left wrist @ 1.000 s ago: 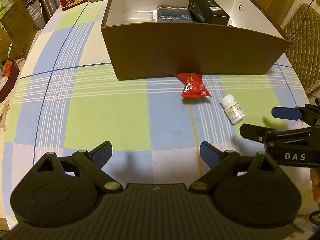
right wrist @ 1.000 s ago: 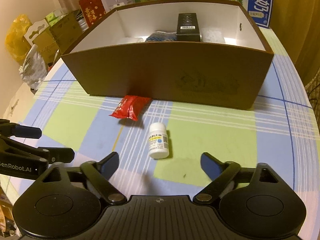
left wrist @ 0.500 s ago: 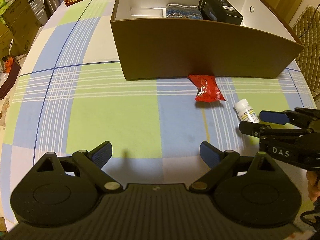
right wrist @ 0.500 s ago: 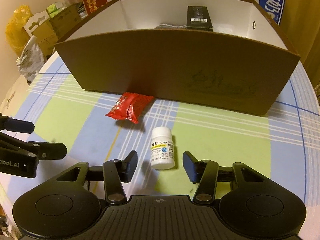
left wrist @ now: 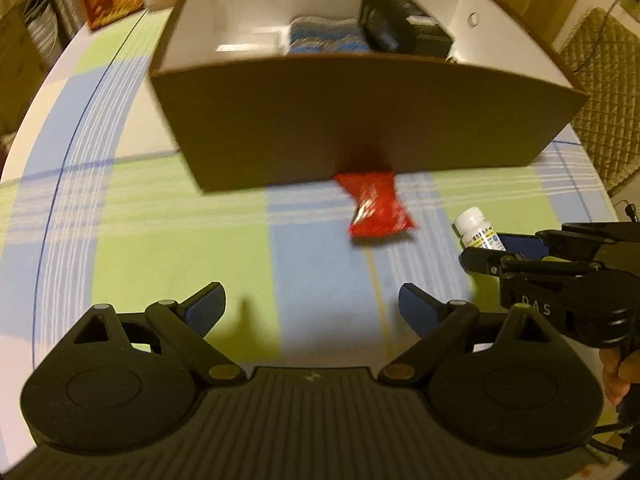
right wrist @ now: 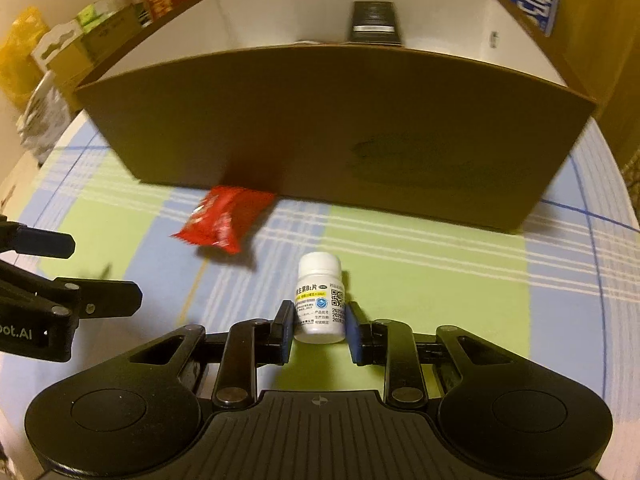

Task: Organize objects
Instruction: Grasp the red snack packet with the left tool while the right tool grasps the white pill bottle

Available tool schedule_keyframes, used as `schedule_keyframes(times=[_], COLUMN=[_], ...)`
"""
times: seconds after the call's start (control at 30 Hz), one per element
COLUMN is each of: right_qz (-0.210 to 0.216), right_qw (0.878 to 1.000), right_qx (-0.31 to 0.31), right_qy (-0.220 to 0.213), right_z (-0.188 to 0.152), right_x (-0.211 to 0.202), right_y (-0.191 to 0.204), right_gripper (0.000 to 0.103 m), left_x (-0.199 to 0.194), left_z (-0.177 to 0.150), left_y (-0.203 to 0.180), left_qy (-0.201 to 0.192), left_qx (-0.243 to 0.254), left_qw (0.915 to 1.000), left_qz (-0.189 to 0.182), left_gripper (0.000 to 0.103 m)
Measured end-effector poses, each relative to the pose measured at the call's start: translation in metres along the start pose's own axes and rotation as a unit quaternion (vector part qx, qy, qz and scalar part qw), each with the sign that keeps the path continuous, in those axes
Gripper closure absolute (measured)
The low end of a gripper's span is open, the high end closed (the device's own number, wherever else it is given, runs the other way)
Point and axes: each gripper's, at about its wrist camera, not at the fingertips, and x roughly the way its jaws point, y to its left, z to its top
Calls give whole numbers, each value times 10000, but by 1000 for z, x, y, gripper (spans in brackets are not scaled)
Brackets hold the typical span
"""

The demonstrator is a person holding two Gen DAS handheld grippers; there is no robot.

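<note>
A small white pill bottle (right wrist: 320, 300) with a yellow-banded label lies on the checked tablecloth, and my right gripper (right wrist: 318, 330) is shut on its lower half. The same white pill bottle (left wrist: 478, 229) shows at the right of the left wrist view, between the right gripper's fingers (left wrist: 500, 254). A red snack packet (left wrist: 376, 208) lies against the front wall of the brown cardboard box (left wrist: 360, 120); the red snack packet (right wrist: 220, 220) sits left of the bottle. My left gripper (left wrist: 312, 306) is open above the cloth, short of the packet, holding nothing.
Inside the box lie a black carton (left wrist: 400, 28), a blue-grey folded cloth (left wrist: 324, 38) and a white item (left wrist: 248, 42). Boxes and bags (right wrist: 52, 64) crowd the far left beyond the table. A quilted chair (left wrist: 604, 80) stands at the right.
My right gripper went forward and closed from wide open onto the pill bottle. My left gripper moved nearer the box and the red packet, staying open.
</note>
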Motion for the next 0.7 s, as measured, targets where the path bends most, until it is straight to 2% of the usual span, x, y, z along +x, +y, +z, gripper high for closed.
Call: schedule_keyframes(times=[0.1, 0.17, 0.27, 0.4, 0.7], right_qz=[-104, -155, -214, -261, -293], right_qw=[9998, 9996, 9991, 9985, 9982], right_qx=[136, 226, 364, 481, 516], right_qy=[-25, -37, -55, -80, -98], right_z=[3, 4, 5, 6, 7], right_x=[0, -1, -4, -5, -6], right_y=[-12, -19, -29, -37, -42], right_gripper=[79, 79, 79, 79, 79], left_x=[5, 10, 20, 34, 62], left_z=[7, 12, 22, 32, 40], left_y=[-10, -15, -22, -29, -36], left_qy=[-246, -366, -429, -464, -388], left_qx=[148, 203, 291, 363, 505], left_qw=[9996, 9990, 9984, 9979, 9979], left_qz=[-87, -145, -208, -283, -136], left_gripper=[20, 21, 26, 36, 60])
